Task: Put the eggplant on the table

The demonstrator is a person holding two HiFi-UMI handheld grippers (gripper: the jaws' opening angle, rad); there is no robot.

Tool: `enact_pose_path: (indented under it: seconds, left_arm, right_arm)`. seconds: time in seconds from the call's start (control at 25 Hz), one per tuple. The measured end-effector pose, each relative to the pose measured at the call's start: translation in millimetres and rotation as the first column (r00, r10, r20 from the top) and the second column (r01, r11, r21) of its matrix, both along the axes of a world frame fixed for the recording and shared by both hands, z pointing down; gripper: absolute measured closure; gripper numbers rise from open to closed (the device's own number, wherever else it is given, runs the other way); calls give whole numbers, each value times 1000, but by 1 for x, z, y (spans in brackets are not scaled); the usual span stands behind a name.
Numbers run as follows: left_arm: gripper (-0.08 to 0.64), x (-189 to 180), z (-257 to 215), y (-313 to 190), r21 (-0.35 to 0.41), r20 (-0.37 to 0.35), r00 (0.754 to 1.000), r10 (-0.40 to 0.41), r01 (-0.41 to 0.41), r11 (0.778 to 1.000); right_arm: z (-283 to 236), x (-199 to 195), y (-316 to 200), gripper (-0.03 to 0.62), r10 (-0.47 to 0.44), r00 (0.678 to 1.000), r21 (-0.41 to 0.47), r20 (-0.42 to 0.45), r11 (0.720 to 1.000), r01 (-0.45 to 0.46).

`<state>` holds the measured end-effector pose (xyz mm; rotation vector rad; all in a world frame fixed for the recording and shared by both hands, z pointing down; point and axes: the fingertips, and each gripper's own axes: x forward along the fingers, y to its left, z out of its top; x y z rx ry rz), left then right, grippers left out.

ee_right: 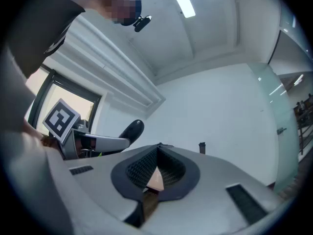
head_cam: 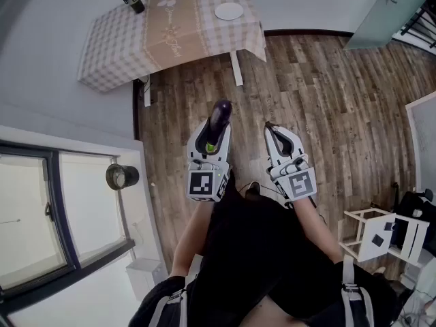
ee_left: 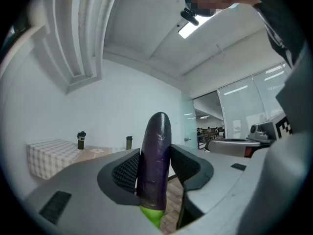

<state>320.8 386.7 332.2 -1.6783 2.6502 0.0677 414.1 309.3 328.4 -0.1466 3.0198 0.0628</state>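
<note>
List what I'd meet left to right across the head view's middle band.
Round dark-rimmed object → left hand-held gripper gripping the dark purple eggplant → right hand-held gripper → white frame stand.

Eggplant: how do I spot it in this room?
Start at the wooden floor near the checked table. Two grippers hover there; the eggplant is the dark purple stick, green at one end, clamped in the left gripper. The right gripper holds nothing.

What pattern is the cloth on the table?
Beige-and-white check on the tablecloth, with a tan flowered runner down its middle; clearest in the head view.
</note>
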Motion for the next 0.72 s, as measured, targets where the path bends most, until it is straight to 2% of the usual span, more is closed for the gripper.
enact_pose_path:
  seconds: [0.24, 0.48, 0.72]
  left_arm:
    - [362, -61, 6, -29, 3, -9, 1000, 21, -21, 1000]
    - [360, -128, 6, -67, 15, -16, 998, 68, -68, 998]
    - [360, -200, 3, -93, 15, -38, 992, 118, -117, 993]
  right_arm:
    - [16, -54, -33, 592, 23, 999, -55, -41, 998, -26]
    - [19, -121, -57, 592, 17, 995, -36, -98, 999, -21]
    - [17, -189, -78, 592, 62, 989, -46, -134, 997, -68]
